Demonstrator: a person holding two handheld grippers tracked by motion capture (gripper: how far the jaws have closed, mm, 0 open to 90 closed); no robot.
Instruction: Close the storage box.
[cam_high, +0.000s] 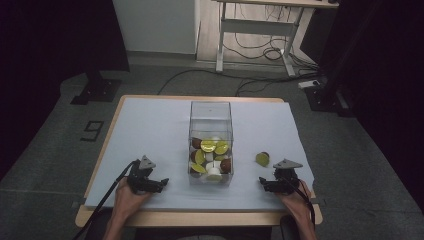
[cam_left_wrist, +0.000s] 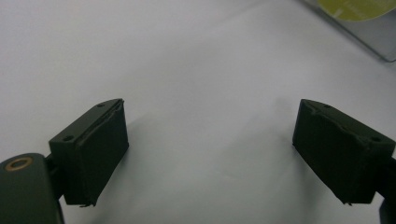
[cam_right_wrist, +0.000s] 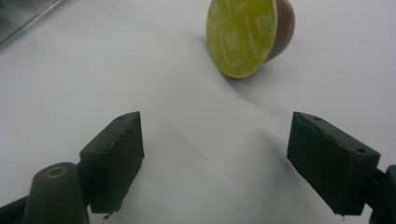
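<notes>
— So, which step is being worked on here?

— By my reading, the gathering of coffee capsules into the clear plastic box (cam_high: 210, 145) in the middle of the bench (cam_high: 150, 130). The box is already holding a heap of them — lime-green foil lids, brown cups, a white one or two. One loose capsule (cam_right_wrist: 250, 35) is lying on its side on the white sheet, to the right of the box and apart from it, with its green lid facing the right gripper (cam_right_wrist: 215, 161).

— And that gripper is doing what?

— Resting low near the front edge, aiming at the capsule. Its jaws are standing spread with nothing between them, only bare sheet. The capsule is sitting a little beyond the tips and slightly off toward the right-hand jaw.

— The other one?

— The left gripper (cam_left_wrist: 210, 154) is idling on the far side of the box, jaws spread and empty too; a corner of the box is peeking in at the top right of its view.

— What is the next move asking for?

— I'd say reaching forward until the capsule is lying between the jaws, then closing across the brown cup rather than the thin lid rim — it is round and tipped over, so it may be prone to rolling. After that, lifting it over the box's open top and letting go.
</notes>
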